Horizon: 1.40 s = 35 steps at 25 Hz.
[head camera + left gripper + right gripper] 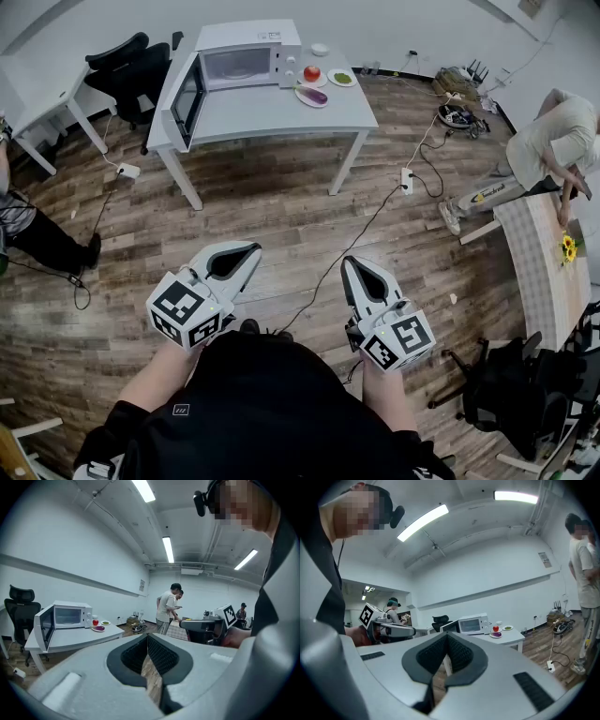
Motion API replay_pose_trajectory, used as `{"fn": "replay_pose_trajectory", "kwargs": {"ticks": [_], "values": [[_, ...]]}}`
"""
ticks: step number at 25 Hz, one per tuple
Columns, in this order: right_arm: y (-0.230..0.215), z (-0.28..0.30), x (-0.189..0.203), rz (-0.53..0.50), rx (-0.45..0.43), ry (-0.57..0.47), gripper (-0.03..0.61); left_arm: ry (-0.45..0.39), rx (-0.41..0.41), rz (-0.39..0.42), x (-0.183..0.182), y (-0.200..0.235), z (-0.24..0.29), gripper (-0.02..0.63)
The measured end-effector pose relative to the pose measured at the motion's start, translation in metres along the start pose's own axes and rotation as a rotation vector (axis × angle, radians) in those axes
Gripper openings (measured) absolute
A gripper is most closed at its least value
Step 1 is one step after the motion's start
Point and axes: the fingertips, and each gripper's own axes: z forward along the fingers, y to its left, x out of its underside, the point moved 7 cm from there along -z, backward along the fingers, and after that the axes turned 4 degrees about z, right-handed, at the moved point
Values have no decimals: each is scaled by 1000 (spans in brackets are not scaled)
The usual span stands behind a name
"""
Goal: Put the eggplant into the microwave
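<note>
**Eggplant lies beside the open microwave**

The eggplant (315, 95) is small, oblong and dark purple. It lies on a white plate (299, 92) just right of the microwave (246, 58), whose door stands open. Well in front of the microwave, the left gripper (249, 251) and right gripper (349, 263) both have their jaws closed on nothing.

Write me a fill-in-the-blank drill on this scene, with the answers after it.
The microwave has its door ____.
The eggplant lies on a ____.
The left gripper and right gripper are both shut, holding ____.
Missing words: open; plate; nothing.
</note>
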Motion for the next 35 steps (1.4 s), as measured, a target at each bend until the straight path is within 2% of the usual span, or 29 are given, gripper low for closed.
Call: {"fn": "replay_pose_trajectory", "kwargs": {"ticks": [10, 16, 22, 27, 35], "values": [[-11, -11, -6, -50, -43, 10, 14, -30, -54, -23, -7, -1, 19, 9], [-26, -4, -7, -23, -52, 12, 15, -31, -94, -37, -1, 14, 27, 9], [-47, 21, -8, -19, -51, 30, 17, -20, -91, -19, 2, 38, 46, 9], [-71, 58, -8, -6, -45, 50, 18, -14, -98, -32, 6, 76, 68, 9], [-115, 141, -33, -2, -34, 44, 18, -19, -82, -16, -14, 160, 117, 9]]}}
